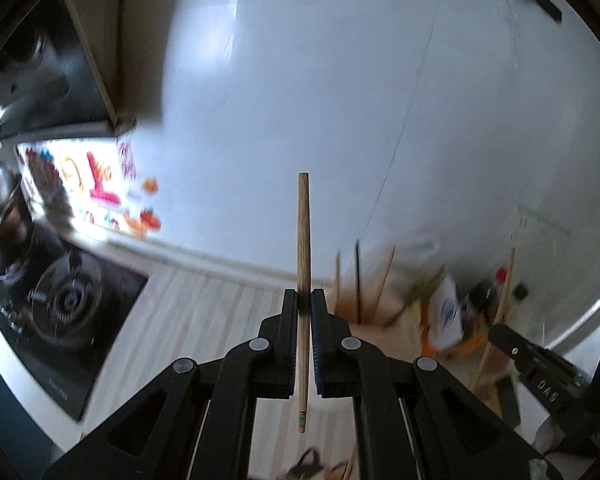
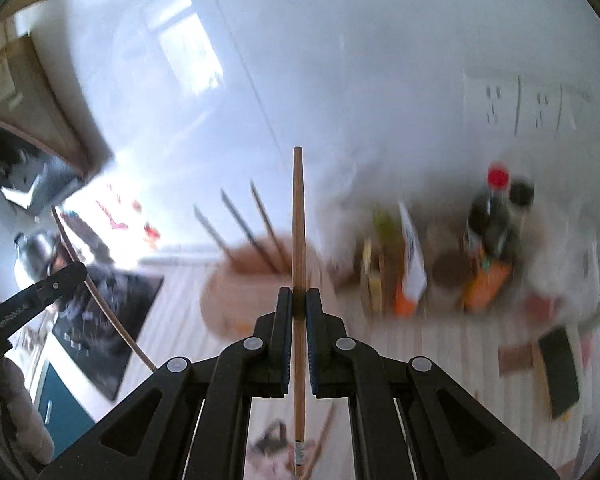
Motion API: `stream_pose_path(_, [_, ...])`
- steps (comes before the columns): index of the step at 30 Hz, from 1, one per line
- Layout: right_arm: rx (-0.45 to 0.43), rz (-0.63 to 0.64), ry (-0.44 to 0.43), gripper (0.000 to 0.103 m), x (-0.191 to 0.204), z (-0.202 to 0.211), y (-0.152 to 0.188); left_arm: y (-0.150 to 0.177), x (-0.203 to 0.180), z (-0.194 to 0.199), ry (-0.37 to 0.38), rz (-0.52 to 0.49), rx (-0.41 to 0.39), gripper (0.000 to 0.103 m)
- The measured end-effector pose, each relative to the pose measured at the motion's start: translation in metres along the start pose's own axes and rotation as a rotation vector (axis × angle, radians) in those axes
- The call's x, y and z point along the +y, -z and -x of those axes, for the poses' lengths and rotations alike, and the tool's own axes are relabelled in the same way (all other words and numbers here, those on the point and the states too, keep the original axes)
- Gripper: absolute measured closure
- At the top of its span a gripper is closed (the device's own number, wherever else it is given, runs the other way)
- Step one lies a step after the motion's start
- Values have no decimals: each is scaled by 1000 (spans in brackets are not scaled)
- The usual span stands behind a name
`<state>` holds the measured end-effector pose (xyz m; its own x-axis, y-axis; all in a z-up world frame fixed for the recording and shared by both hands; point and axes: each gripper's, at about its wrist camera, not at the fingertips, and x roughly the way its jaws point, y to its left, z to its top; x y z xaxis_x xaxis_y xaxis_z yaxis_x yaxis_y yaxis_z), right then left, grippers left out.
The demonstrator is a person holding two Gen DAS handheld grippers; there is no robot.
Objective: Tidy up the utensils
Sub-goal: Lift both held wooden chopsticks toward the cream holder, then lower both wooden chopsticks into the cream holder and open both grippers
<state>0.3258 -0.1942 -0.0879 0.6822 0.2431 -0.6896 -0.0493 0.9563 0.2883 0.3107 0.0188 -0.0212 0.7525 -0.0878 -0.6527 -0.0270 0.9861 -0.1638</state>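
Gripping one slim round wooden chopstick [image 1: 303, 292] upright, my left gripper [image 1: 304, 300] pinches it between blue-lined black pads. My right gripper [image 2: 299, 300] clamps a second wooden chopstick [image 2: 299, 280] the same way. Beyond both, a blurred tan cylindrical holder [image 2: 252, 284] with dark sticks stands on the pale striped wood-grain counter [image 2: 440, 344], beside a red-capped dark bottle [image 2: 492, 216].

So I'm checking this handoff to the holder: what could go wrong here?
Each gripper pinches one upright chopstick: left gripper on left chopstick, right gripper on right chopstick. A thin stick could pivot or slip. The round holder already has sticks, so tips might snag. Both views are blurred, so aim may suffer.
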Motion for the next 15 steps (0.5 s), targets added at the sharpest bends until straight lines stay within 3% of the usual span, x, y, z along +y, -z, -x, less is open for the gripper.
stream_pose_path(7, [-120, -15, 30, 96, 12, -19, -61, -45, -6, -31, 40, 29, -5, 99])
stream_pose_path(15, [-203, -63, 32, 96, 6, -46, -93, -69, -19, -70, 88, 56, 17, 99])
